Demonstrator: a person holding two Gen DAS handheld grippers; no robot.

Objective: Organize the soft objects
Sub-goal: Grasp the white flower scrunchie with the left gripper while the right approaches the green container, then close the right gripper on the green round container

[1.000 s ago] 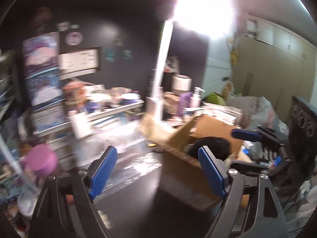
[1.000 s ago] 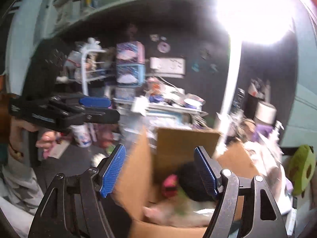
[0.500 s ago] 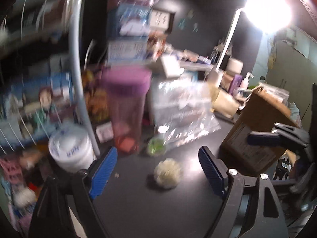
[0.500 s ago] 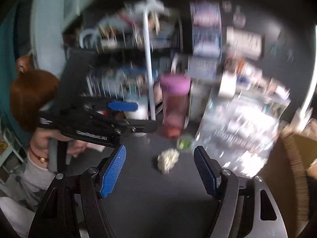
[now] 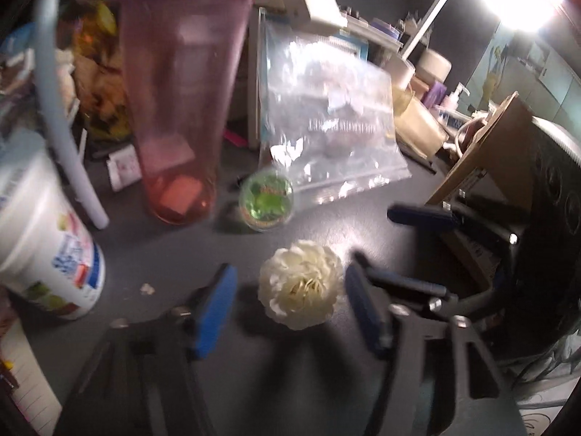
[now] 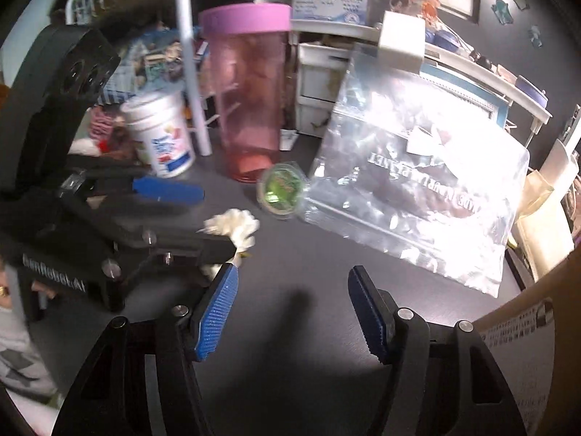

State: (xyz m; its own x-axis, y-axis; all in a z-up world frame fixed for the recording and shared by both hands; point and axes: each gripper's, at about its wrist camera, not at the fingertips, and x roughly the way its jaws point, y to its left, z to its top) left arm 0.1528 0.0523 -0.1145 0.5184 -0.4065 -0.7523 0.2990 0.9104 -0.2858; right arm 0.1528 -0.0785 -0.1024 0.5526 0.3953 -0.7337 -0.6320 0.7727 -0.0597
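Left gripper (image 5: 287, 305), jaws spread wide, is straddling a cream-white fluffy fabric flower (image 5: 300, 287) lying on the dark tabletop (image 5: 326, 225) between its blue pads. Likely featherlight and squashy, it probably suits a gentle mid-body pinch. Right gripper (image 6: 292, 312) is hanging unclenched alongside, holding nothing.

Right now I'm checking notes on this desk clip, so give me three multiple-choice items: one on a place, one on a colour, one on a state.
1. Where is the white flower?
A. between the left gripper pads
B. inside the cardboard box
C. on top of the plastic bag

2. What colour is the tall cup's lid?
A. green
B. purple
C. white

3. How is the right gripper?
A. shut on the flower
B. shut on the bag
C. open, holding nothing

Answers: 1 A, the flower lies on the desk between the two blue pads; 2 B, the lid shows purple above the pink cup; 3 C, only bare desk lies between its spread pads.
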